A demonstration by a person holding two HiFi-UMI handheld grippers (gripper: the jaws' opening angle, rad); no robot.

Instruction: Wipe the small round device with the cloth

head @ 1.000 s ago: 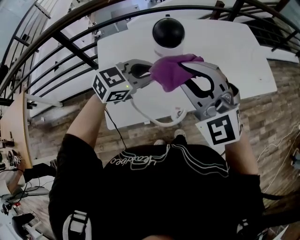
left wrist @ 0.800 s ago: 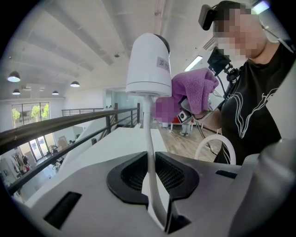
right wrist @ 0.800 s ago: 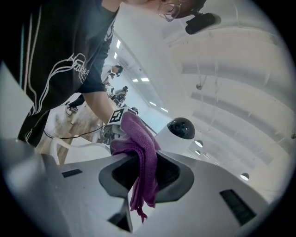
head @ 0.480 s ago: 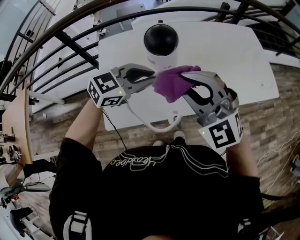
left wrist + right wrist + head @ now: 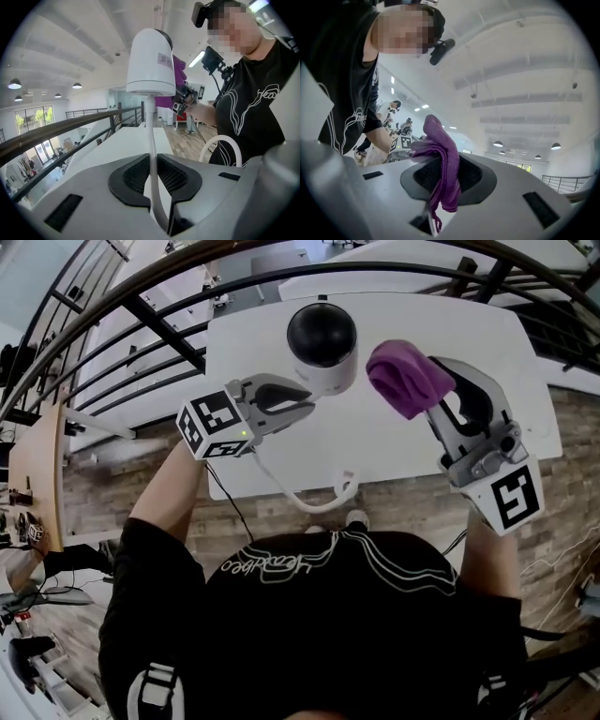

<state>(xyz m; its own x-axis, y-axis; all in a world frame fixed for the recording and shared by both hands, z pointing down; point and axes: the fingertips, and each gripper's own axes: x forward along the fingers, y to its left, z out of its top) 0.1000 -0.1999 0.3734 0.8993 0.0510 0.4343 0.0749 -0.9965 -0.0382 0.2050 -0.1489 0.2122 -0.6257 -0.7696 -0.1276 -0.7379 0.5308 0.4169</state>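
Our right tool (image 5: 433, 390) has swung the cloth (image 5: 406, 376) off the device (image 5: 322, 338) and out to the right since half a second ago, when the cloth lay against the device's side. The left tool (image 5: 302, 399) has kept its place by the device's base. Now the purple cloth hangs bunched between the right tool's jaws, which are closed tight on it, and it sits near the device without touching it. The right gripper view shows the cloth (image 5: 440, 154) folded over the pads of that tool (image 5: 443, 183), with a loose end trailing down. Our left tool (image 5: 151, 173) is clamped on the white cable (image 5: 150, 126) that runs up into the underside of the device (image 5: 150, 61). The cable (image 5: 281, 486) loops off the near edge of the counter (image 5: 412, 446). The device, white with a black dome, is over the far middle of the counter; we cannot tell whether its base touches it.
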